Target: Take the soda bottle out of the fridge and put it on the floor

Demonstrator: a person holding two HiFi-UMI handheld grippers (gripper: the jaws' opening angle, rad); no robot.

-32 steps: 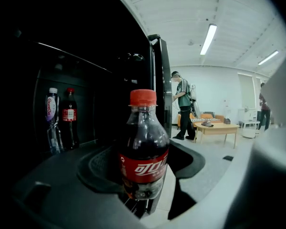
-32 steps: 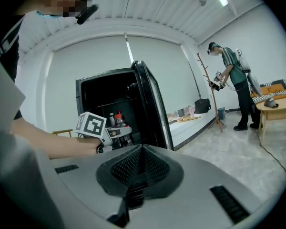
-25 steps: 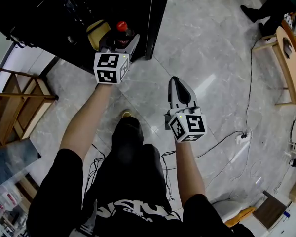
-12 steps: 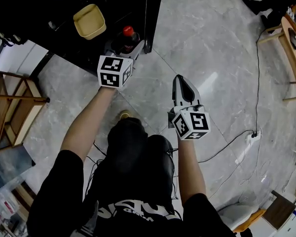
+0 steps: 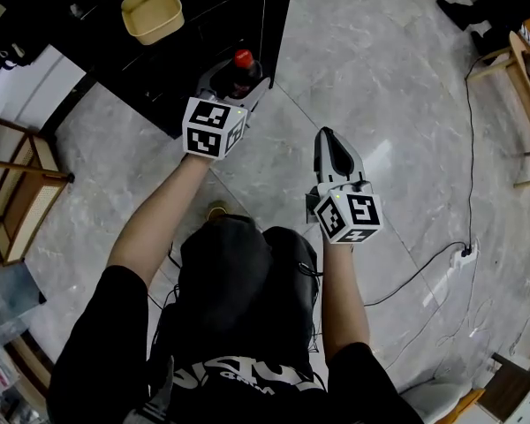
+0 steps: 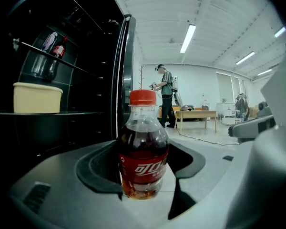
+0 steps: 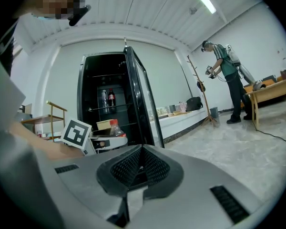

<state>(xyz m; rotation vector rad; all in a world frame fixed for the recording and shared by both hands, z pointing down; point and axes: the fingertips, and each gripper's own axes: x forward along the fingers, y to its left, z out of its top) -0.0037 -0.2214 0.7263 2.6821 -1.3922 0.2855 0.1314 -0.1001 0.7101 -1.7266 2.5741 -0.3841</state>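
Below me lie the grey tiled floor (image 5: 397, 87) and the open black fridge (image 5: 79, 69). My left gripper (image 5: 237, 85) is clamped round the soda bottle (image 6: 143, 151), holding it upright just outside the fridge's front edge; my right gripper (image 5: 329, 141) is closed tight, empty, over the floor

Soda bottle (image 6: 143, 147): clear glossy plastic. Floor (image 5: 397, 87): polished grey marble-look tile. Fridge (image 5: 159, 78): glossy black. Tub (image 5: 152, 11): matt cream plastic.
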